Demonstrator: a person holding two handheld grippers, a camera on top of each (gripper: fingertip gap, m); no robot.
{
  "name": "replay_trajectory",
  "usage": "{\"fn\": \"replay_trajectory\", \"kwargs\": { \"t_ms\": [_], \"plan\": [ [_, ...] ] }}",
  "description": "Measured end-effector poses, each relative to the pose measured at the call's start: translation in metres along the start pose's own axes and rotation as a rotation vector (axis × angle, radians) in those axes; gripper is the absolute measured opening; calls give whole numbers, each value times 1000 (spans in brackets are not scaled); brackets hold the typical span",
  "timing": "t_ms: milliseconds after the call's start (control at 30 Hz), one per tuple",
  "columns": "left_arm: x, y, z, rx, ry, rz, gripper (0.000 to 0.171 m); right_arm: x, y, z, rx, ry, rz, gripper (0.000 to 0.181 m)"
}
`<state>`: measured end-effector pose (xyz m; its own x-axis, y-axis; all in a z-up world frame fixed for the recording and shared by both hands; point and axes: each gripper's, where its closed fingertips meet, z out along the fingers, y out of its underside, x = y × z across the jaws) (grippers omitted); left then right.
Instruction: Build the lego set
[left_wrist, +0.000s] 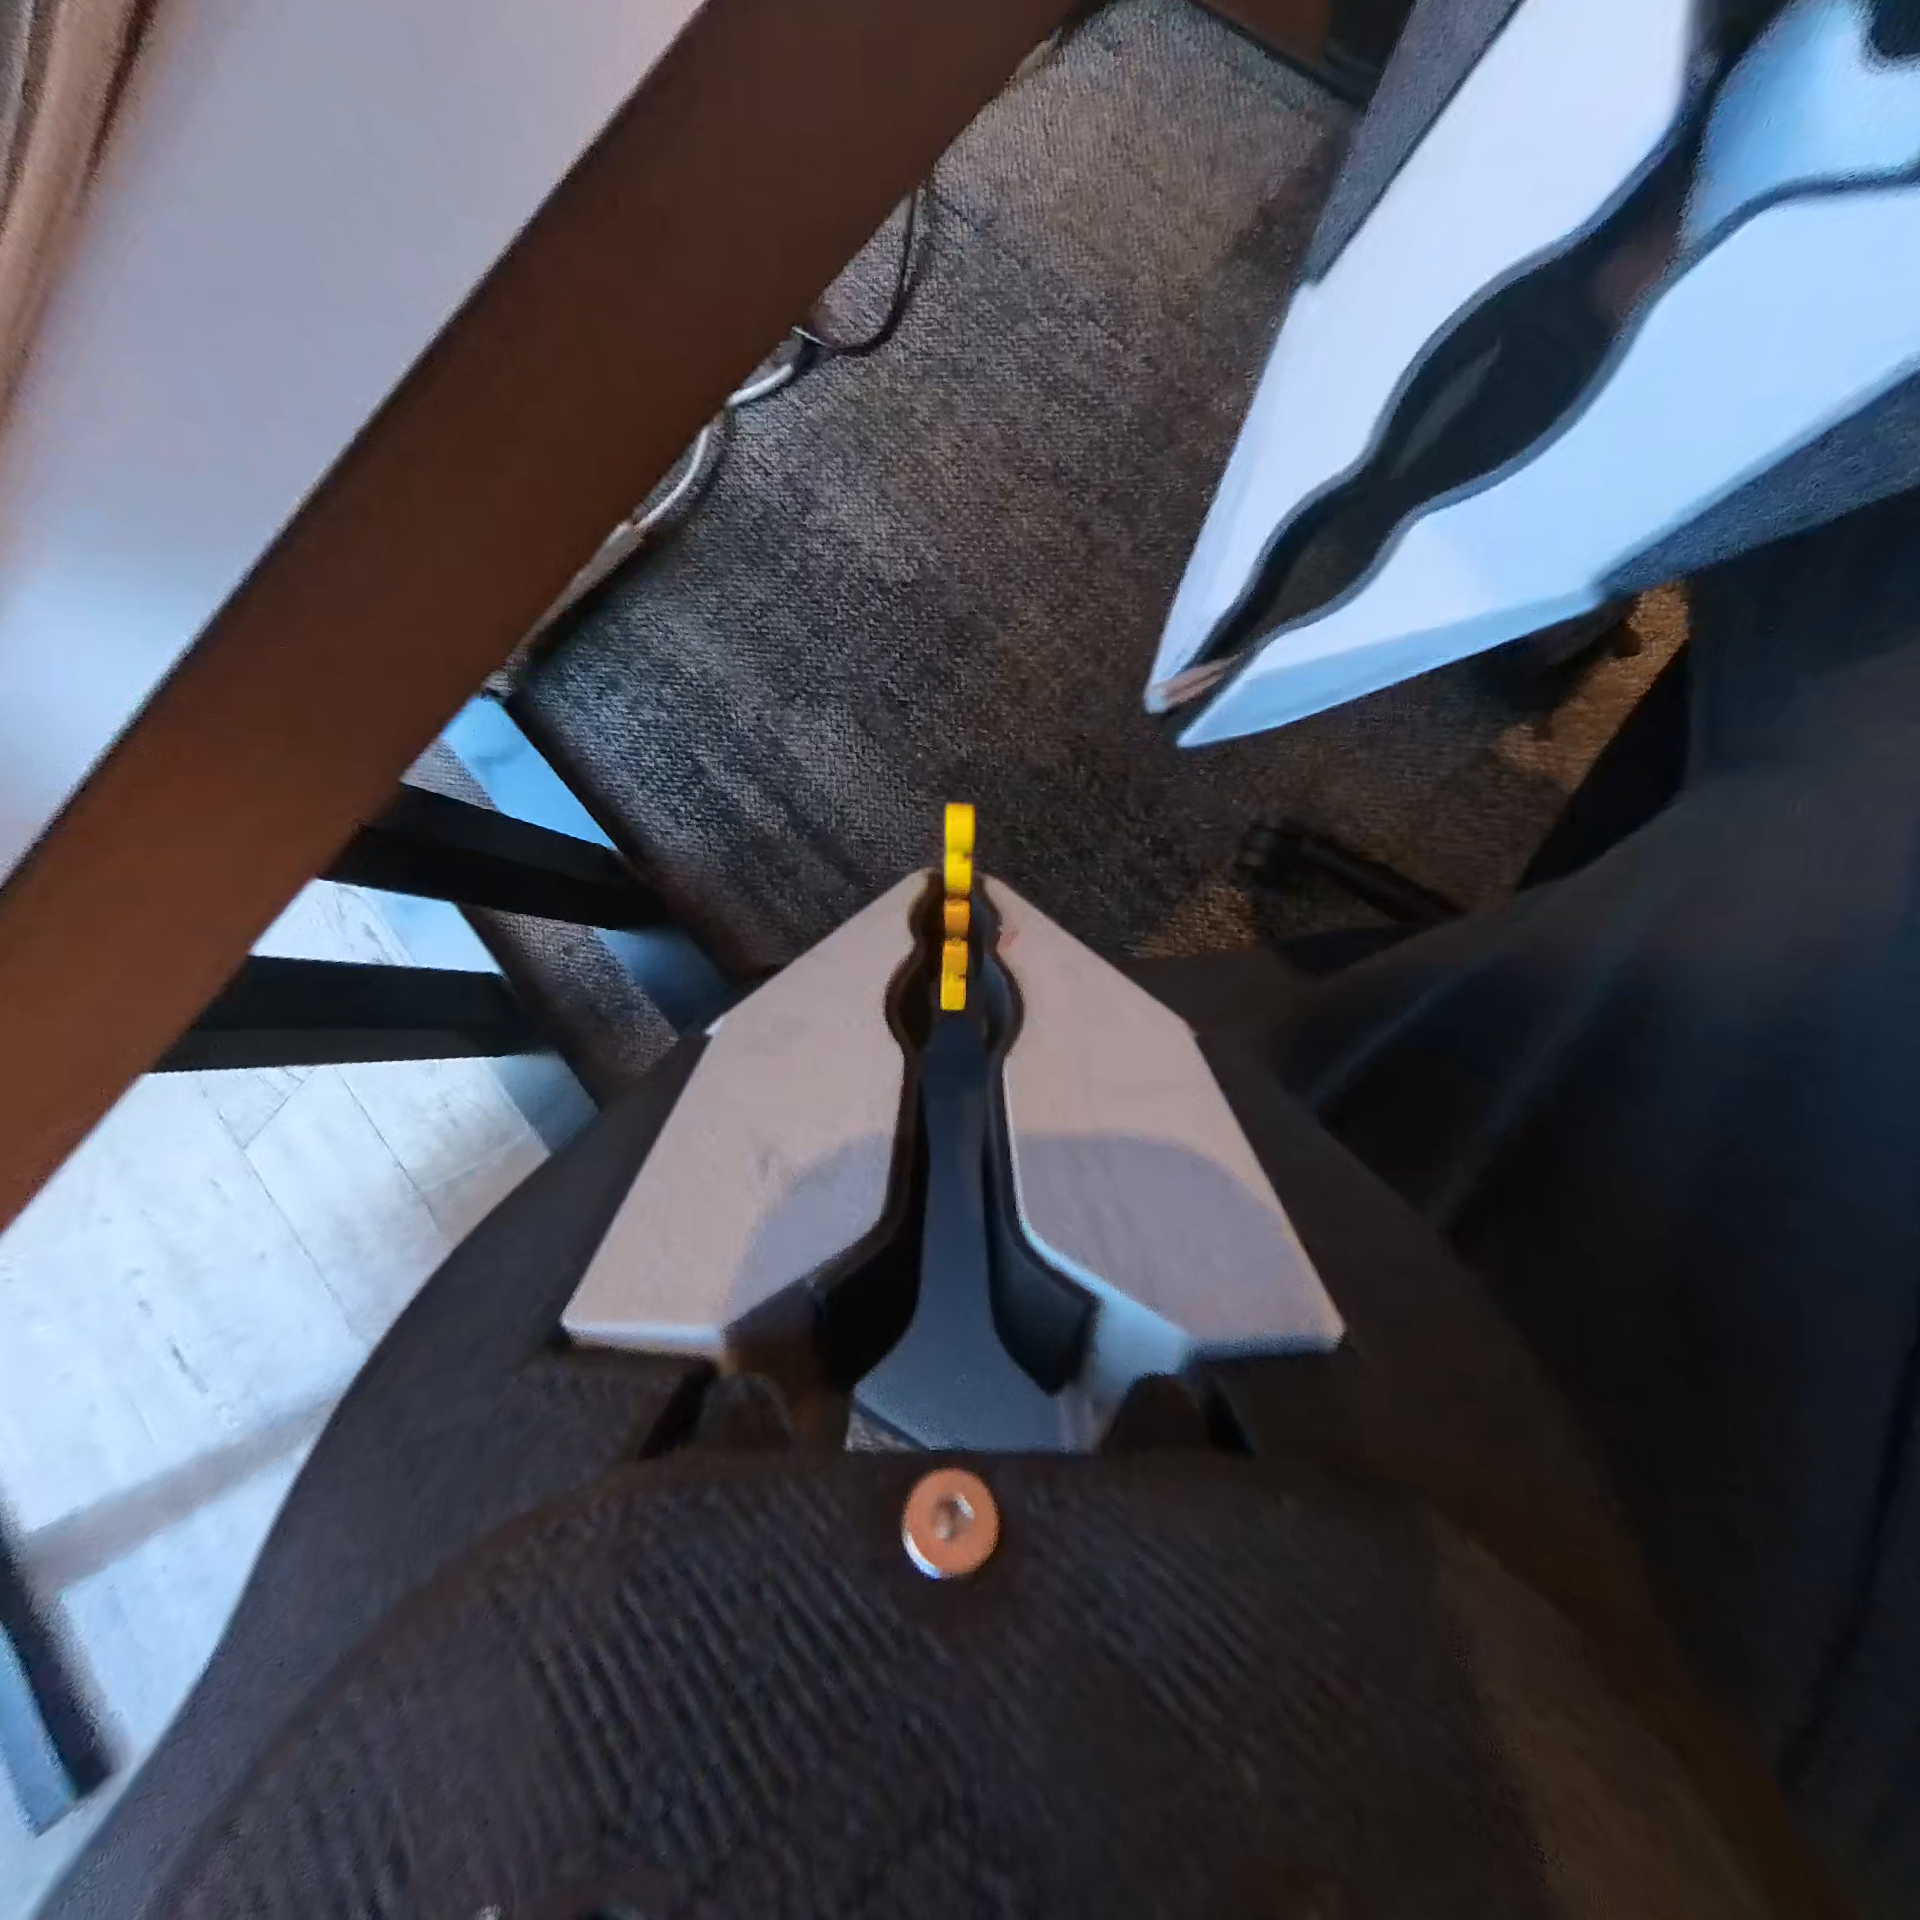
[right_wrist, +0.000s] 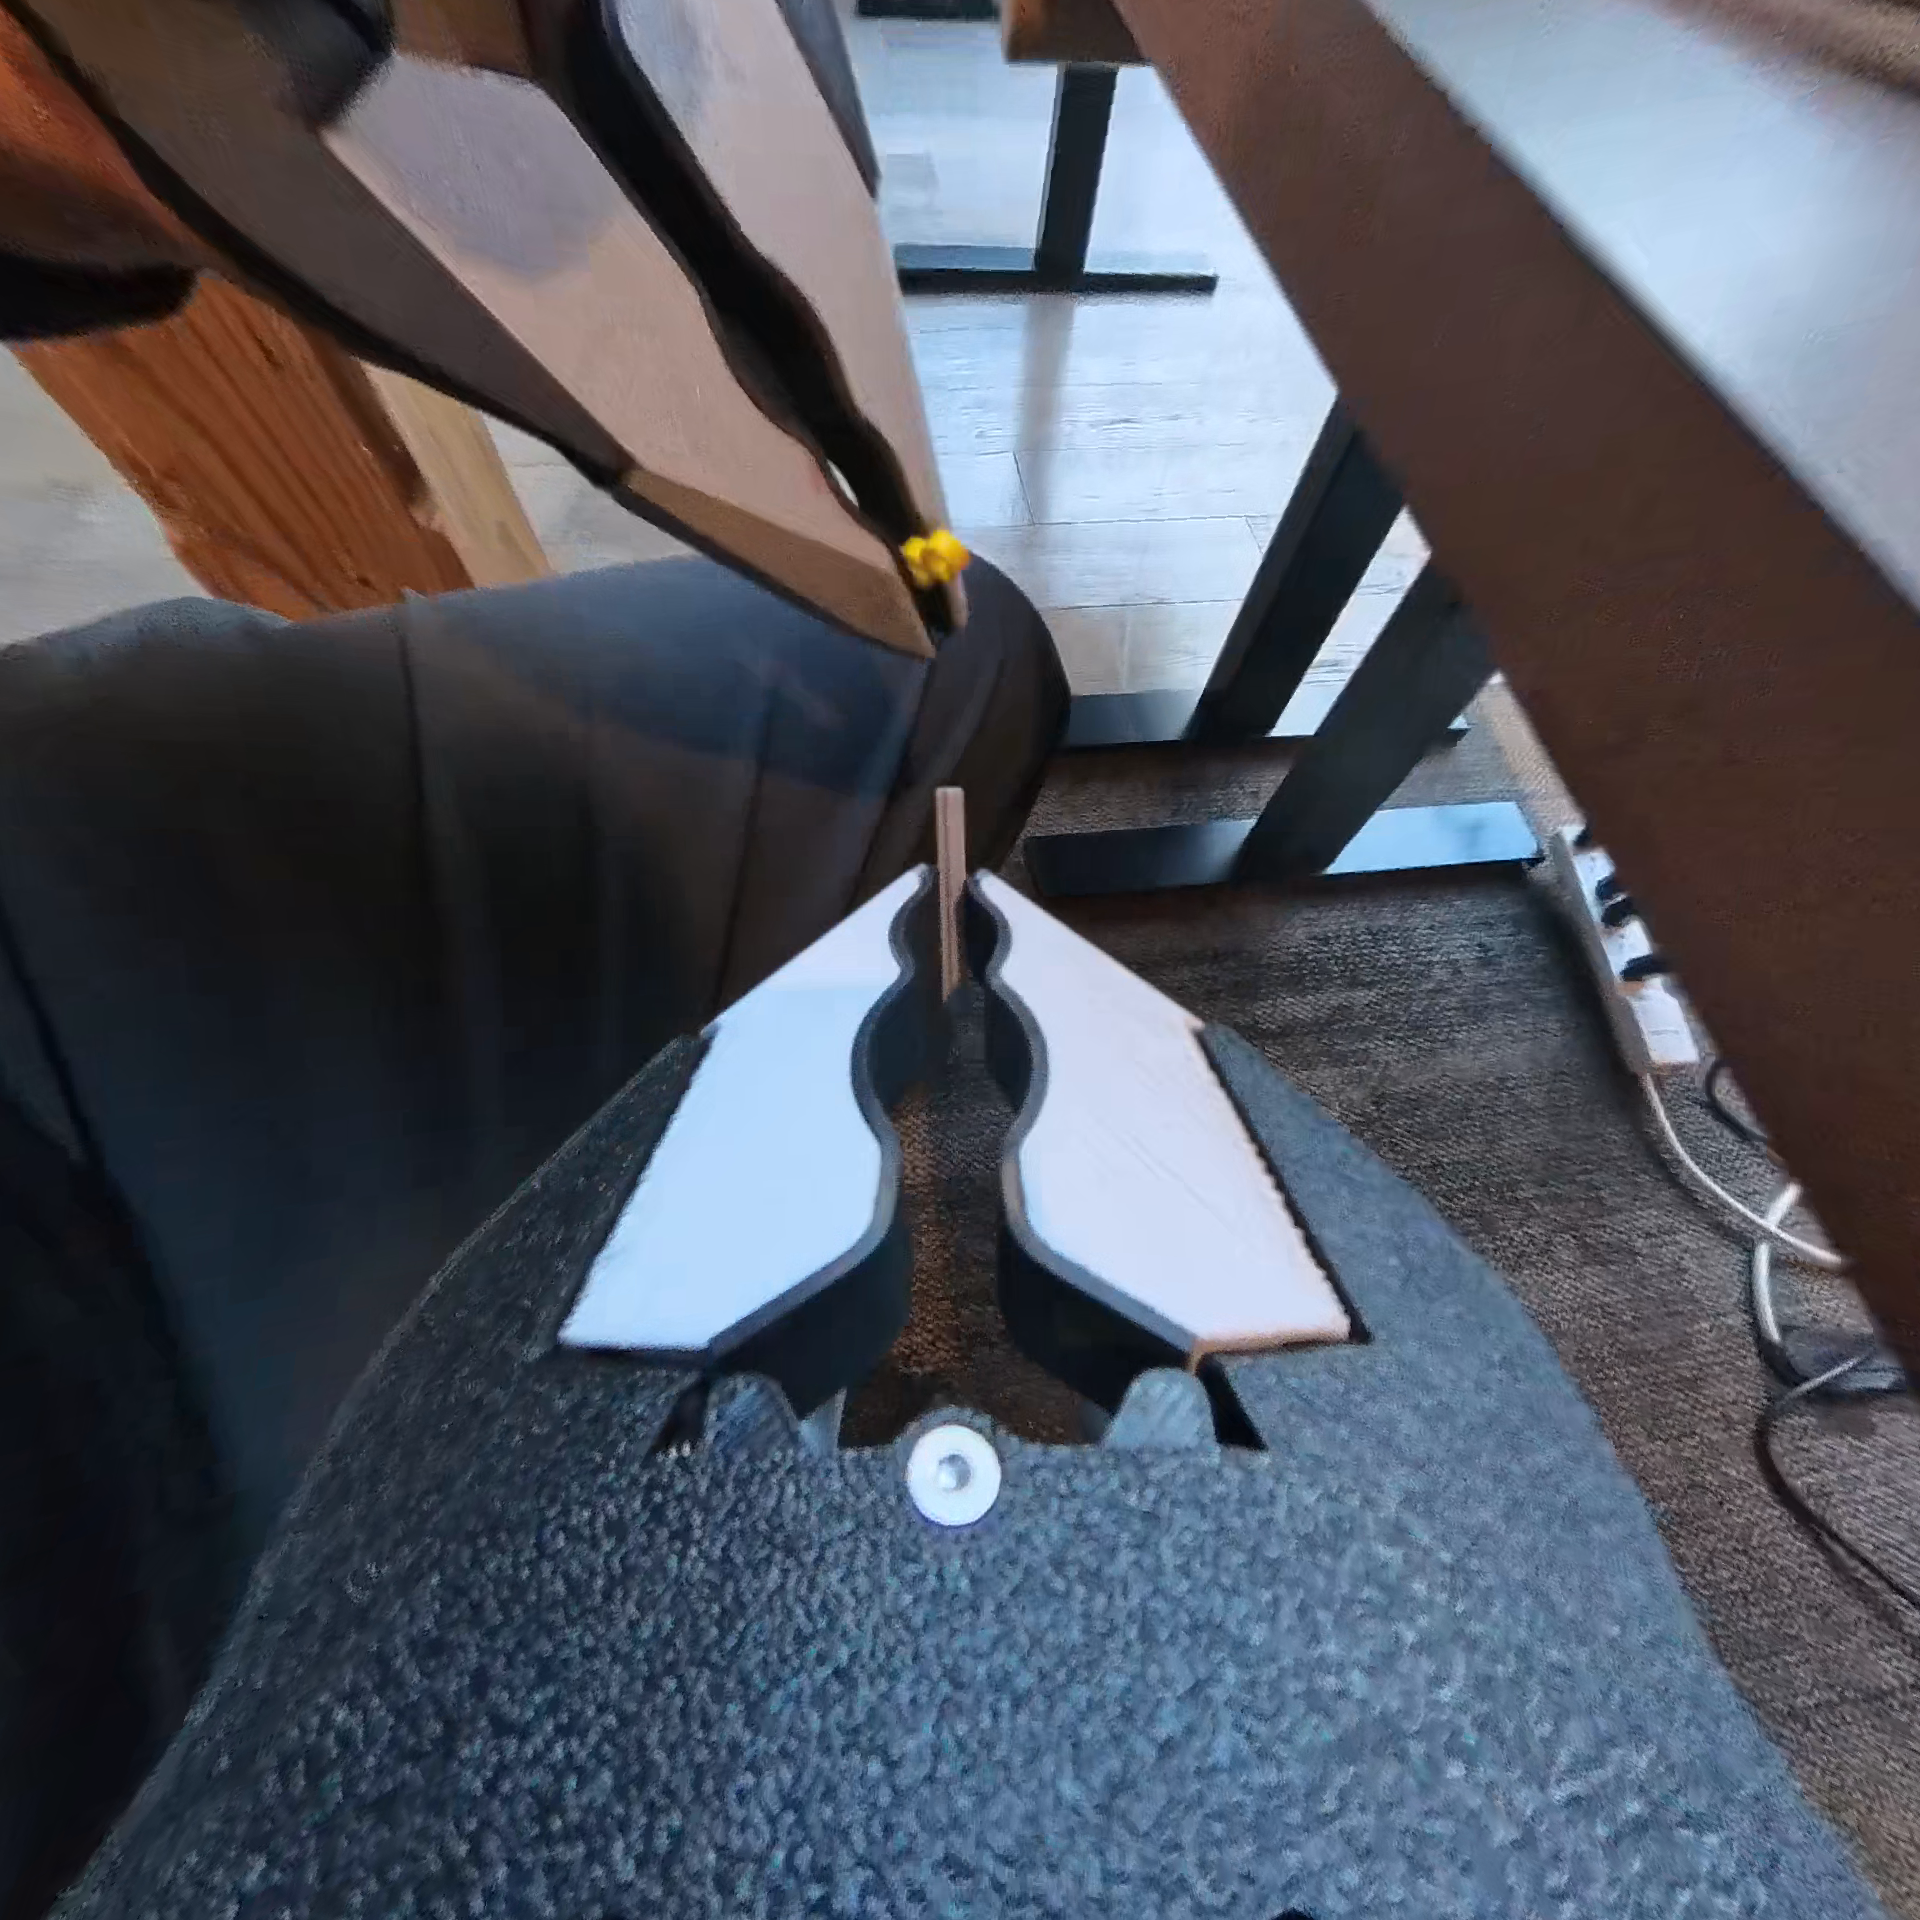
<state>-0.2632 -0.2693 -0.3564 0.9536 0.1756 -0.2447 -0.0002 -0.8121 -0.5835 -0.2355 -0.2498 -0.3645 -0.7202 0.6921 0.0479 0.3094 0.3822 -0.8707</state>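
Evidently each tool pinches its piece edge-on at the very tips: left gripper (left_wrist: 956, 894) fingers clamp a yellow piece (left_wrist: 957, 914) mid-frame; right gripper (right_wrist: 948, 888) fingers clamp a thin tan strip (right_wrist: 949, 883), both above the carpet (left_wrist: 935, 540).

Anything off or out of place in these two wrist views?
Nothing damaged or spilled. Both grippers sit below the table edge, over carpet: left gripper pinches a small yellow piece, right gripper a thin wooden stick. Loose cables trail on the floor.
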Motion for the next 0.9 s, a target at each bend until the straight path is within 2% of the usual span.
{"fn": "replay_trajectory", "kwargs": {
  "t_ms": [167, 267, 333, 400, 500, 567, 667, 733, 800, 900],
  "plan": [
    [11, -21, -6, 24, 12, 67, 2, -8, -30, -47, 89, 0, 18, 3],
    [23, -48, -15, 86, 46, 99, 3, -2, -66, -101, 174, 45, -13, 3],
    [32, -66, -19, 113, 90, 107, 3, 27, -89, -147, 215, 160, -64, 3],
    [43, -86, -22, 148, 180, 64, 3, 75, -95, -191, 177, 313, -90, 3],
    [48, -117, -24, 203, 289, -37, 3, 147, -67, -231, -6, 450, -50, 3],
    [49, -140, -27, 247, 376, -106, 3, 174, -31, -233, -175, 437, 10, 4],
    [48, -167, -33, 295, 486, -181, 3, 190, 2, -220, -292, 401, 15, 6],
    [41, -174, -29, 288, 507, -202, 3, 197, 11, -212, -304, 381, 16, 13],
    [33, -176, -22, 260, 504, -212, 2, 203, 22, -209, -343, 362, 42, 28],
    [25, -178, -14, 242, 513, -225, 2, 208, 9, -214, -292, 357, 8, 28]
  ]
}}
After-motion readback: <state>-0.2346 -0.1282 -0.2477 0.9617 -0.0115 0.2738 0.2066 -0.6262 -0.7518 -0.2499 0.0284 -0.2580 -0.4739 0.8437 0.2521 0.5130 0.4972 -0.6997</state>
